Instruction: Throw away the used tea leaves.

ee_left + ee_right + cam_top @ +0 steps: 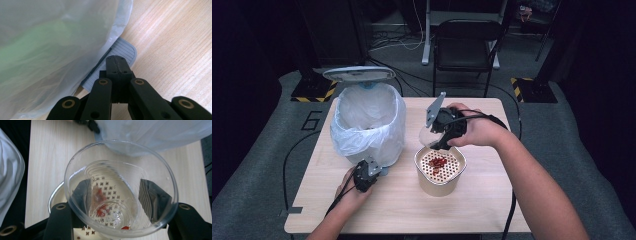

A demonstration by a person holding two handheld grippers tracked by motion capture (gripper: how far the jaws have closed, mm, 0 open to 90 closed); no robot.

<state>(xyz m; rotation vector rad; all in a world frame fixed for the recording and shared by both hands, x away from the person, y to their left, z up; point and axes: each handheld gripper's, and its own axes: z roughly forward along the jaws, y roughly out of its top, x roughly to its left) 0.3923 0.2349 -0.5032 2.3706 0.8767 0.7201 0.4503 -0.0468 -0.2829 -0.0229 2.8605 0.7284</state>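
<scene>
Bin (368,122) left of strainer pot (440,172)

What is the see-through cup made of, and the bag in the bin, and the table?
The cup looks like thin clear plastic: glossy, ridged, and you see the holes of the strainer through it. The bag seems thin, cloudy-white plastic film, crinkled and draped over the bin. The table looks like pale wood or wood-look laminate, with straight grain lines.

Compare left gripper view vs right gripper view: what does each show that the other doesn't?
Left gripper view alone: its shut jaws pressing the grey ribbed pedal of the bin.

Right gripper view alone: a clear plastic cup clamped between its jaws, red bits inside, above the perforated strainer.

Both: the translucent bin liner and the light wooden table.
</scene>
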